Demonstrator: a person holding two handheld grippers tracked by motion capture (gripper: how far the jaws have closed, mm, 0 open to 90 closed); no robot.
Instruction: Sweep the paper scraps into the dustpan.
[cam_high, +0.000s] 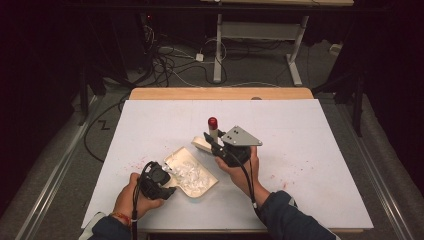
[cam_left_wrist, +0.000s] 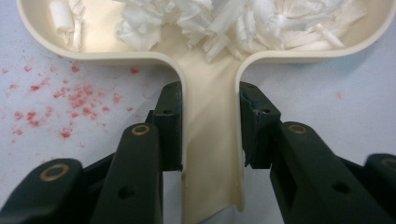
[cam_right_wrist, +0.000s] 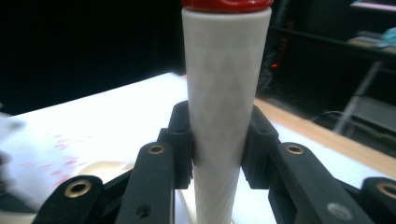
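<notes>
From above, we see red crumbs scattered on the white table beside our cream plastic dustpan. Our left gripper clamps its handle; white paper shreds fill it. Our right gripper squeezes a white, red-capped brush handle upright.

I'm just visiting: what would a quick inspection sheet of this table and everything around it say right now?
Surface: white table, wooden far edge, red crumbs at left and right.
Job's things: cream dustpan holding white paper scraps; brush with white handle and red cap, upright.
Clutter: nothing seen beyond the crumbs.
Grippers: left gripper clamps the dustpan's handle; right gripper clamps the brush handle.
Cables: one trails from each gripper; a tangle lies on the floor behind.
Surroundings: dark room, white desk frame beyond the table.
</notes>
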